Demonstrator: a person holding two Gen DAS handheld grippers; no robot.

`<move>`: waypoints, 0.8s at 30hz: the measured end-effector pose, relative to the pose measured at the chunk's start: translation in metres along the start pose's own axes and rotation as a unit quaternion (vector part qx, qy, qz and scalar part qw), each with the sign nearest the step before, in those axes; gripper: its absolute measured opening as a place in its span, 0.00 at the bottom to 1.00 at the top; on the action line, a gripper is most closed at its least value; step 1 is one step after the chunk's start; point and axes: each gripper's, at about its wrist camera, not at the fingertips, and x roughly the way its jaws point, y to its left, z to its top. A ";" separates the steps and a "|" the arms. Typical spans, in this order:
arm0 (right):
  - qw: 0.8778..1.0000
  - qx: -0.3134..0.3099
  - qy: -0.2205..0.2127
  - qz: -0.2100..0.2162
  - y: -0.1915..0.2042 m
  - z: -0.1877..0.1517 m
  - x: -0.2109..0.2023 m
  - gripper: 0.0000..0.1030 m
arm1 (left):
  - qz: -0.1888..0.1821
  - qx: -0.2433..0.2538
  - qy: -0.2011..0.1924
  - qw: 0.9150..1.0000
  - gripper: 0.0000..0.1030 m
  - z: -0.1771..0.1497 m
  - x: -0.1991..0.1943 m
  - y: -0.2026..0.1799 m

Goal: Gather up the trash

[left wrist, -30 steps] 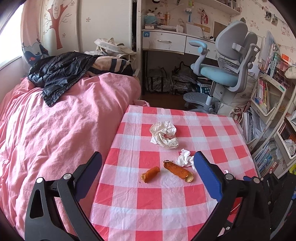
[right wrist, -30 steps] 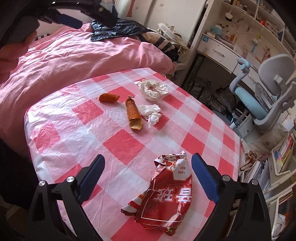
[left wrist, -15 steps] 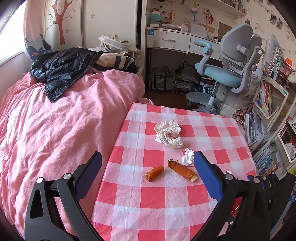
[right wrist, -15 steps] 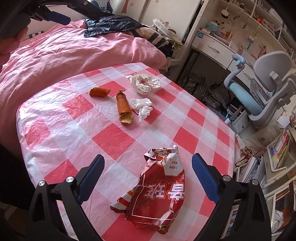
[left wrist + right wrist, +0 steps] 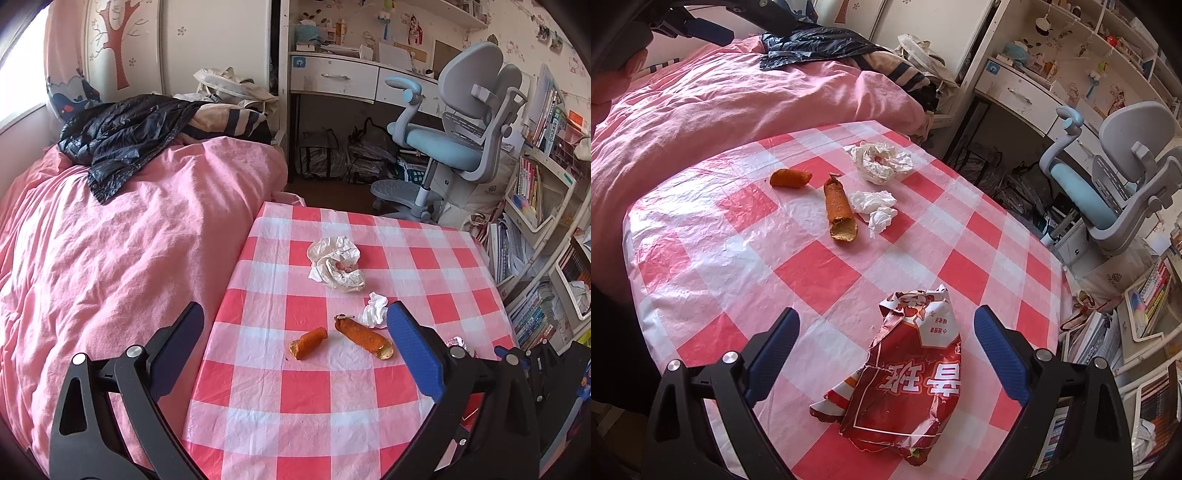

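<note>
1. The table (image 5: 701, 229) holds all the trash; no bin is in view, so know your drop spot before lifting.
2. The red snack bag (image 5: 908, 376) lies at the table's near edge, between the spread-apart jaws of your right gripper (image 5: 886, 354). Pinch a crumpled fold.
3. The paper wrapper (image 5: 881, 162) sits toward the table's far side.
4. Two orange food pieces, the longer (image 5: 364, 336) and the shorter (image 5: 308, 343), lie mid-table ahead of your empty, wide-open left gripper (image 5: 295, 347). Squeeze gently; they will likely crumble.
5. The small tissue (image 5: 375, 314) touches the longer piece.
</note>
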 end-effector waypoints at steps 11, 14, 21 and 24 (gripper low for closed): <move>1.000 0.000 0.000 0.000 -0.001 0.000 -0.001 0.89 | 0.001 0.001 0.000 1.000 0.93 0.000 0.001 -0.001; 1.000 0.000 -0.001 0.000 -0.001 0.000 -0.001 0.89 | 0.001 0.001 0.001 1.000 0.93 0.000 0.000 -0.001; 1.000 0.001 -0.001 0.000 -0.001 0.000 -0.001 0.89 | 0.001 0.001 0.001 1.000 0.93 0.000 0.001 -0.001; 1.000 0.000 0.000 0.000 -0.001 0.000 -0.001 0.89 | 0.001 0.001 0.001 1.000 0.93 0.000 0.001 -0.001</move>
